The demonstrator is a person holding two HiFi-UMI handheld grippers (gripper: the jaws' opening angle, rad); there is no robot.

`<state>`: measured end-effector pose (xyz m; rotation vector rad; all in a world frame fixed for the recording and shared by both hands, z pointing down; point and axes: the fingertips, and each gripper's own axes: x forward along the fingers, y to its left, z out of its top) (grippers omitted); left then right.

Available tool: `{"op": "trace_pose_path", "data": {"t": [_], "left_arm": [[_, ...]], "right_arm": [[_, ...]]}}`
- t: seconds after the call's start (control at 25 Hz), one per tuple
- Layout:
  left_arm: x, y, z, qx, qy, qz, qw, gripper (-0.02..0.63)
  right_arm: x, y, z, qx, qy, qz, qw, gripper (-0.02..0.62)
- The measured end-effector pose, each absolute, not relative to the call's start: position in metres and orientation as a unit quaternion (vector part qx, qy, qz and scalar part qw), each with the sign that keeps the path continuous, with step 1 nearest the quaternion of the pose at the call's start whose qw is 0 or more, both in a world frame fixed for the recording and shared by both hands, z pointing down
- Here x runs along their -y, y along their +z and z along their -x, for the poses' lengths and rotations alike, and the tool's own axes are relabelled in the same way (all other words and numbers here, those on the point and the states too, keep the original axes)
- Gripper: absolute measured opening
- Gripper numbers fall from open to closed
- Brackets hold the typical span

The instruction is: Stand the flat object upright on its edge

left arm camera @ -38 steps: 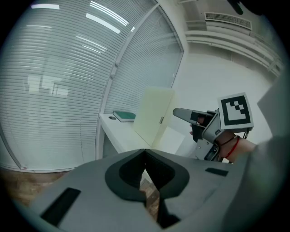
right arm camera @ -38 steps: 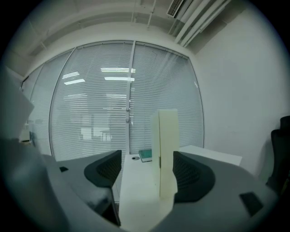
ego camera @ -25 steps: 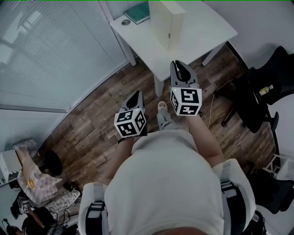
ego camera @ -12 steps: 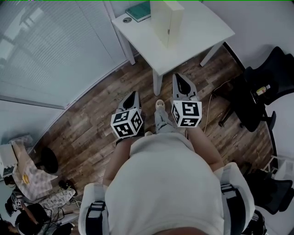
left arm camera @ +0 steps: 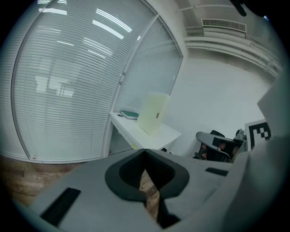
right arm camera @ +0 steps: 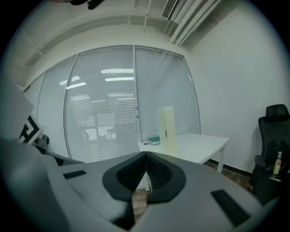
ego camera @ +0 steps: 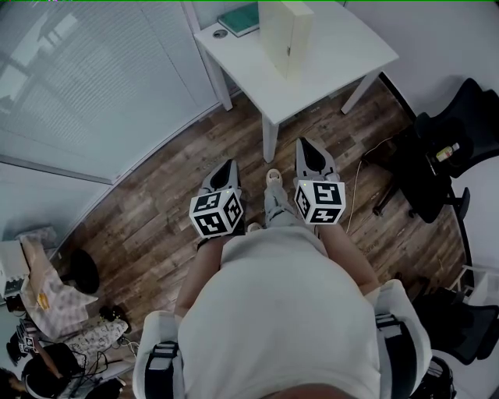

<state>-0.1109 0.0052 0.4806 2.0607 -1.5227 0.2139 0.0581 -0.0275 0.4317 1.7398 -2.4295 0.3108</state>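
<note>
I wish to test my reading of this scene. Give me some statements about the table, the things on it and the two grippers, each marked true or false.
1. The flat cream-coloured box stands upright on the white table. True.
2. The right gripper holds the box. False: its jaws are together on nothing, apart from the table.
3. A green book lies on the table. True.
4. The left gripper rests on the table. False: it hangs over the brown wooden floor.
</note>
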Motion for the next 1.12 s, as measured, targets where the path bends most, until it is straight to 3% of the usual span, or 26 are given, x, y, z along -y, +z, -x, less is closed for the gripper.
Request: {"op": "trace_pose_path", "data": {"t": [1.12], "left_arm": [[0.0, 0.487, 0.101, 0.555, 0.09, -0.775, 0.287, 0.02]], "right_arm": [[0.03, 0.435, -0.062, 0.816, 0.12, -0.562, 0.059, 0.017]]}}
